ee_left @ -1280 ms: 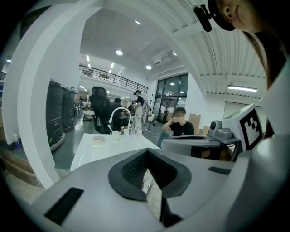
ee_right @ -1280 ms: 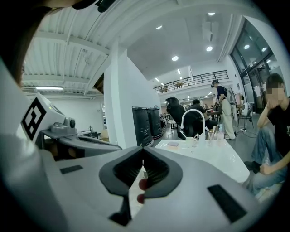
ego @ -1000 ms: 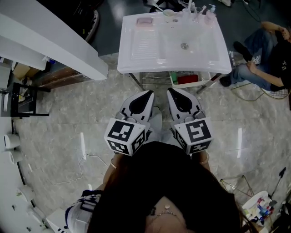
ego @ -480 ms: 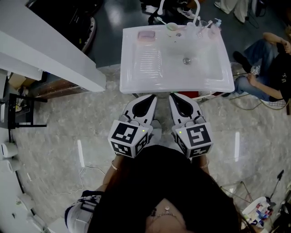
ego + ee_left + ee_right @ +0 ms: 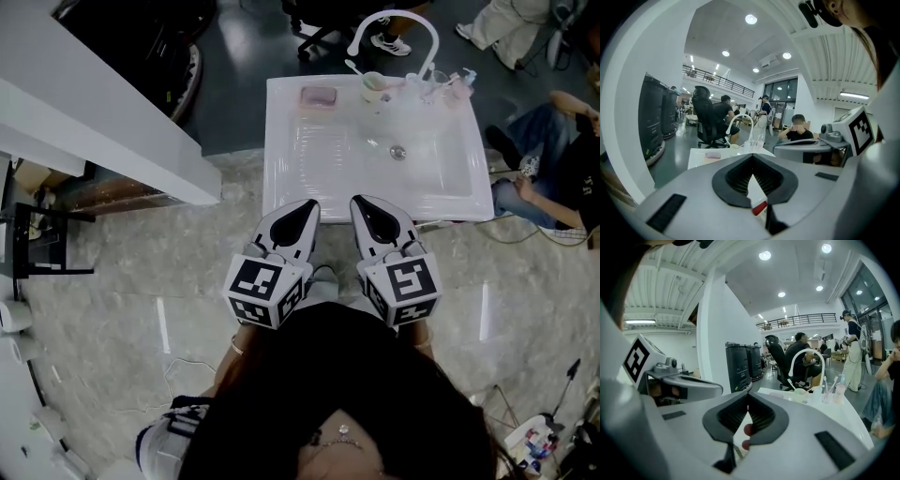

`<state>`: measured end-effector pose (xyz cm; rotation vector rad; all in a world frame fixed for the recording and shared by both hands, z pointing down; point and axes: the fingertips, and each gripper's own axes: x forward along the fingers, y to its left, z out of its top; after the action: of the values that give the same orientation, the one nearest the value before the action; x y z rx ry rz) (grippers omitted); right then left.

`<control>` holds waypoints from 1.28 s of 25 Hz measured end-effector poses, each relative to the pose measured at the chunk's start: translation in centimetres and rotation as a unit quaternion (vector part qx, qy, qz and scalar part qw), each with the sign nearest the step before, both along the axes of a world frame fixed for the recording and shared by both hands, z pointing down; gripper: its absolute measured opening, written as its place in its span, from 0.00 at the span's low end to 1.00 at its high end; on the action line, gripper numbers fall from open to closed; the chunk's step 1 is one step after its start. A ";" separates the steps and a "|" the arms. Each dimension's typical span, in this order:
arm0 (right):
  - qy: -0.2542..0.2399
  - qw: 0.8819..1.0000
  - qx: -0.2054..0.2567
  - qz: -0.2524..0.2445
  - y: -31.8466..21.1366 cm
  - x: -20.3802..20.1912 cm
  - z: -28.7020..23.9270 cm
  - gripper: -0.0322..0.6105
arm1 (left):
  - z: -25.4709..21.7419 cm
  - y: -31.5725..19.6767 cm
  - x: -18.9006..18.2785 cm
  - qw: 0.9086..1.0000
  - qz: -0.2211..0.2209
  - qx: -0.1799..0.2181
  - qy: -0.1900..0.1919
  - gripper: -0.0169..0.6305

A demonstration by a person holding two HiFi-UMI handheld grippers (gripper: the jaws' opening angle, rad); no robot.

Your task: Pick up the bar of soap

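Observation:
The pink bar of soap (image 5: 319, 96) lies at the sink's (image 5: 281, 178) far left corner; in the left gripper view the soap (image 5: 713, 154) shows small on the white sink top (image 5: 697, 161). My left gripper (image 5: 306, 207) and right gripper (image 5: 362, 203) are side by side, pointing at the sink's near edge. Each is shut with nothing between its pads, and both are well short of the soap. The left gripper's (image 5: 751, 157) tips meet, and so do the right gripper's (image 5: 748, 395).
A curved white faucet (image 5: 392, 21), a cup (image 5: 375, 86) and several toothbrush holders (image 5: 441, 84) stand along the sink's back edge. A white counter (image 5: 94, 112) runs at left. A person sits on the floor at right (image 5: 553, 141). Office chairs and people are beyond the sink.
The sink has shifted toward me and to the right in the head view as I walked up. Both gripper tips now overlap its near edge; before they were short of it.

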<state>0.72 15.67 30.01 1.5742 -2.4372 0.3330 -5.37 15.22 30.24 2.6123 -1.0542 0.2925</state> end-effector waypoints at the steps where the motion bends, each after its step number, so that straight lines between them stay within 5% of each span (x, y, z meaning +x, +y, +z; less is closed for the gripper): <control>1: 0.005 1.000 -0.001 0.000 -0.5 -0.3 0.0 0.06 | -0.1 -0.5 -0.3 1.000 -0.001 0.002 0.002 0.04; 21: 0.044 0.999 0.007 0.000 -7.1 0.8 1.6 0.06 | 1.3 -7.3 0.9 1.000 -0.002 -0.014 0.002 0.04; 32: 0.019 1.000 0.018 -0.012 -13.2 4.3 0.9 0.06 | 1.2 -13.3 4.6 1.000 -0.012 -0.015 -0.006 0.04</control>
<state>5.02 2.51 30.91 1.5494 -2.4439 0.2549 -0.80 1.91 31.40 2.5718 -1.0768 0.3165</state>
